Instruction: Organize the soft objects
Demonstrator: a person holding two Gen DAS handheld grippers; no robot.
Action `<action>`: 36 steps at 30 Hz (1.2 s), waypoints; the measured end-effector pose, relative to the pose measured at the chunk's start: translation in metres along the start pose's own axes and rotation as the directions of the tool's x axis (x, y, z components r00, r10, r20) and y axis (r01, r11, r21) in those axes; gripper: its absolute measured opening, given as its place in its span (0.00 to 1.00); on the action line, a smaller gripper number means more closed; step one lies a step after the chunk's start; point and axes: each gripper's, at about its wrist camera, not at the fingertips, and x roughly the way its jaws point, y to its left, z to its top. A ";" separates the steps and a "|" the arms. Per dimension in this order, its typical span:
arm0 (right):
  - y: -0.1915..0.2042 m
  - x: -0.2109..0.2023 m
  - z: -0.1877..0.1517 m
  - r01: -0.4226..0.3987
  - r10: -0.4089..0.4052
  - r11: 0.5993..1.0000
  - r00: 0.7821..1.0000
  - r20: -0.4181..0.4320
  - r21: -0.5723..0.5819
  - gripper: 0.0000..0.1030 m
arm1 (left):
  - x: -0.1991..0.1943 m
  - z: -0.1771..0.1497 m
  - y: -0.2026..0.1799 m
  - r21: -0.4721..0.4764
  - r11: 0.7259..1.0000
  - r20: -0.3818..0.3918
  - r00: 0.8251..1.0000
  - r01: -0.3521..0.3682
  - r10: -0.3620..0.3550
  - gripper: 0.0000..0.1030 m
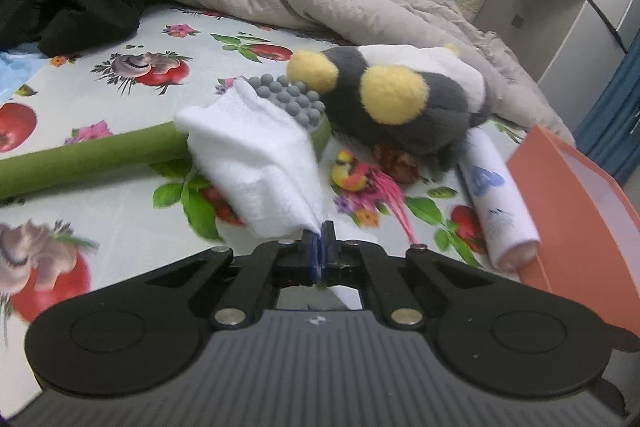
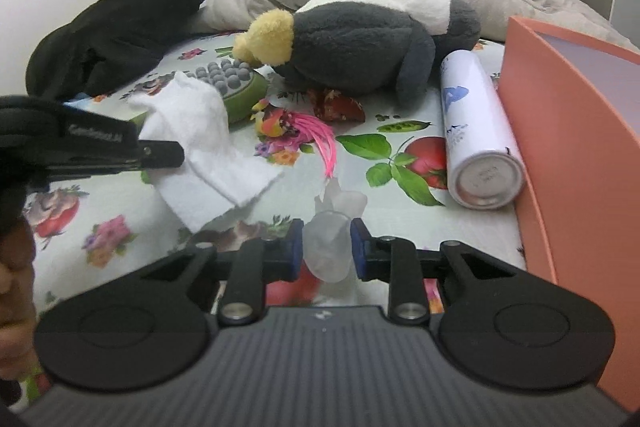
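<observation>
**Two grips on soft cloth over a crowded bed**

We are looking across a bed covered by a glossy sheet (image 1: 132,227) printed with fruit, flowers and birds, a rumpled grey quilt (image 1: 360,3) bunched at its far side. Our left gripper (image 1: 322,239) has its jaws pressed fully together on a corner of a white fleecy cloth (image 1: 248,155), which rises in a loose fold and drapes back onto a green massage tool (image 1: 80,159) with grey rubber knobs. Our right gripper (image 2: 327,247), jaws narrowed but not fully together, pinches a thin, translucent whitish piece (image 2: 330,247); we cannot tell what it is.

Near the cloth lies a plump grey, white and yellow plush toy (image 2: 360,47), beside a smooth white spray can (image 2: 476,131) that rests against a rigid orange box (image 2: 572,131).

We judge the thin pinch on the fleece could slip if it is pulled sharply. The trailing fold may drag the massage tool. The round can could roll if nudged.
</observation>
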 end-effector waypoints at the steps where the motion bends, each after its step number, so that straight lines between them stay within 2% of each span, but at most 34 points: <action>1: 0.001 -0.004 -0.001 0.001 -0.001 1.000 1.000 0.002 -0.004 0.27 | -0.007 -0.003 0.000 -0.007 1.000 -0.004 1.000 0.007 -0.007 0.02; 5: 0.003 -0.026 -0.007 0.006 -0.006 1.000 1.000 0.009 -0.021 0.27 | -0.032 -0.017 0.001 -0.034 0.999 -0.019 0.999 0.028 -0.028 0.02; 10: 0.005 -0.054 -0.019 0.011 -0.011 1.000 1.000 0.012 -0.022 0.28 | -0.065 -0.038 -0.004 -0.020 0.999 -0.037 0.998 0.050 -0.051 0.02; 19: 0.010 -0.090 -0.049 0.002 -0.002 1.000 1.000 -0.031 0.000 0.28 | -0.102 -0.078 -0.007 -0.026 0.994 -0.122 0.987 0.105 -0.107 0.02; 30: 0.016 -0.109 -0.070 0.004 -0.003 1.000 0.996 -0.089 0.013 0.34 | -0.130 -0.107 0.002 0.043 0.997 -0.184 0.981 0.071 -0.062 0.03; 32: 0.016 -0.110 -0.072 0.009 -0.007 1.000 0.995 -0.096 0.015 0.36 | -0.132 -0.109 0.003 0.049 0.997 -0.184 0.982 0.062 -0.052 0.12; 34: 0.016 -0.111 -0.074 0.013 -0.011 1.000 0.995 -0.101 0.012 0.39 | -0.134 -0.112 0.005 0.056 0.998 -0.186 0.982 0.039 -0.028 0.48; 36: 0.016 -0.112 -0.074 0.017 -0.016 1.000 0.995 -0.099 0.009 0.40 | -0.140 -0.115 0.007 0.060 0.998 -0.156 0.988 0.016 -0.006 0.53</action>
